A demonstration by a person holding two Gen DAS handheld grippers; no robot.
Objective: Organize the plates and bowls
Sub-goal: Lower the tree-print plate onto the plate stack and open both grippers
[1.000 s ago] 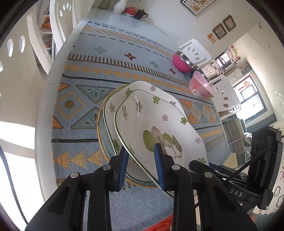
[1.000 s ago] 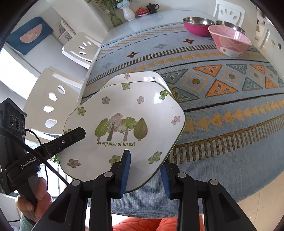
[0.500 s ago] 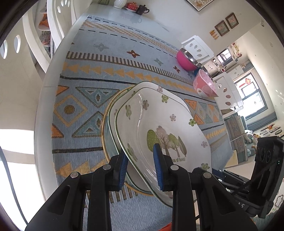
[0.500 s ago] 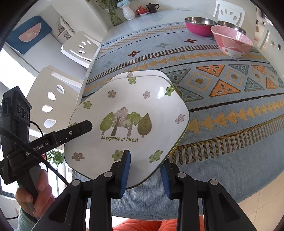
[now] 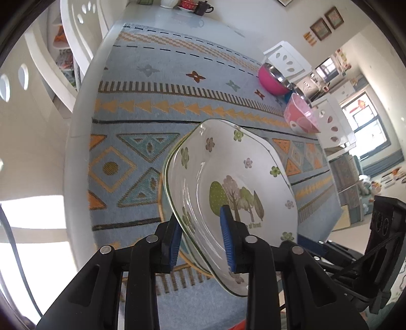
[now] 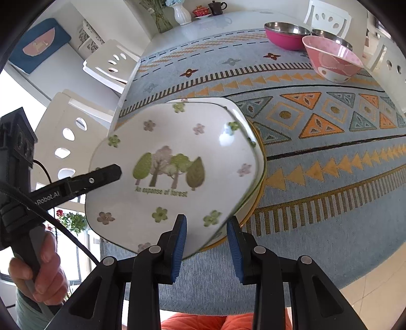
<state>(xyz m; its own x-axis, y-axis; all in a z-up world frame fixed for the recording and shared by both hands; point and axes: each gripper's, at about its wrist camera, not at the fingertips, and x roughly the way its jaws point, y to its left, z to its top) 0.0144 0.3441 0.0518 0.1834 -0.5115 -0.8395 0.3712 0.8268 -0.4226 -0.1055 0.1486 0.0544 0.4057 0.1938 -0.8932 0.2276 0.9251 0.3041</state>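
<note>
A white, angular plate with a forest print [image 5: 238, 177] [image 6: 177, 142] hangs tilted over a stack of plates on the patterned tablecloth. My left gripper [image 5: 201, 236] has the plate's near rim between its blue pads, and its jaws are opening slightly. One of its fingers [image 6: 101, 175] lies over the plate's left side in the right wrist view. My right gripper [image 6: 206, 241] is shut on the opposite rim. Beneath lie a matching white plate [image 6: 228, 104] and a gold-rimmed plate [image 6: 261, 177] [image 5: 160, 203], mostly hidden.
A pink bowl [image 6: 332, 61] [image 5: 300, 119] and a magenta steel bowl [image 6: 284, 35] [image 5: 272, 81] stand at the far right. White chairs [image 6: 73, 132] line the table's left edge. A vase [image 6: 181, 12] and tea set sit at the far end. A hand [image 6: 43, 274] holds the left gripper.
The held plate has shifted over the stack and tilted more, so it now hides most of the lower plates. Both grippers have stayed on its rim.
</note>
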